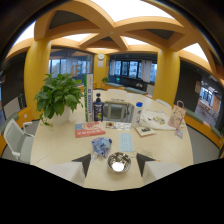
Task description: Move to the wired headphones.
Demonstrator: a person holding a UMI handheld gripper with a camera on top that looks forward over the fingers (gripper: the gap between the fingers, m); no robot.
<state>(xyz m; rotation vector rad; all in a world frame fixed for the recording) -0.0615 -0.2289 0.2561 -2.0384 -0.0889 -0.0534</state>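
Gripper (118,162) fingers stand apart above a pale table (60,145), with a metal bowl (119,162) on the table between them. Around it is a hall with yellow columns (36,80) and a curved yellow ceiling frame, with dark windows (132,68) behind. On the table sit a leafy plant (59,95), a white chair (15,137) beside it, a dark bottle (98,107), a red booklet (89,129) and a blue-white bundle (101,145) just ahead of the left finger. I cannot make out the wired headphones.

Gripper (118,162) with two dark, pointed, wedge-shaped fingertips (83,163) (nearly black), pale grey finger bodies behind; black housing below
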